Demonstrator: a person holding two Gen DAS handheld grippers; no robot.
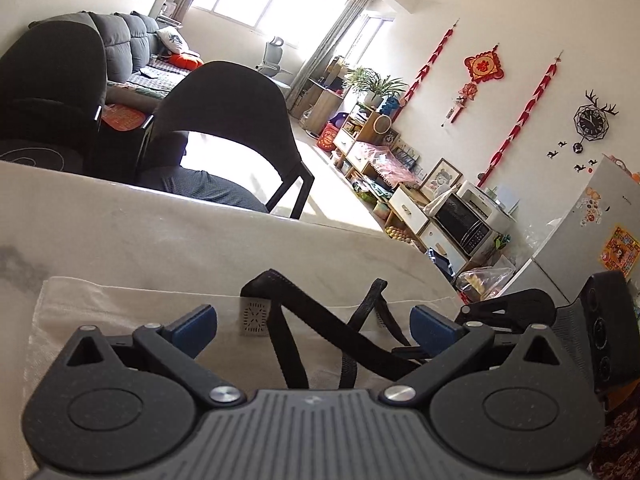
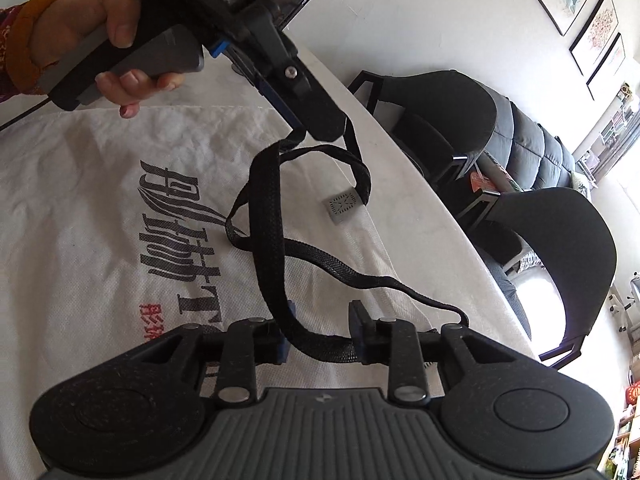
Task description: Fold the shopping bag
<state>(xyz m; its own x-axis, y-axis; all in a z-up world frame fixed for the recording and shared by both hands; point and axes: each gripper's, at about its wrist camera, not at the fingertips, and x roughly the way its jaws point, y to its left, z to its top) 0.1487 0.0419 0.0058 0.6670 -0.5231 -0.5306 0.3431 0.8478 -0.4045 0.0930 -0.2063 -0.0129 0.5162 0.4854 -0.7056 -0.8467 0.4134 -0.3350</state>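
A white non-woven shopping bag (image 2: 100,200) with black and red printed characters lies flat on the table, and a small grey label (image 2: 344,206) is sewn near its top hem. Its black woven straps (image 2: 268,200) loop loosely over the cloth. My right gripper (image 2: 322,332) sits low over the bag; one strap runs slack between its parted blue pads (image 2: 285,340), so it is open. My left gripper (image 2: 320,126), held by a hand (image 2: 80,28), points down at the strap loops. In the left wrist view my left gripper (image 1: 314,326) is wide open over the straps (image 1: 292,316) and the bag (image 1: 120,320).
The white table (image 1: 160,232) ends in an edge (image 2: 440,220) just beyond the bag's top hem. Two black chairs (image 2: 440,108) (image 2: 560,248) stand close against that edge. Farther back are a grey sofa (image 1: 128,40) and low cabinets (image 1: 400,200) along the wall.
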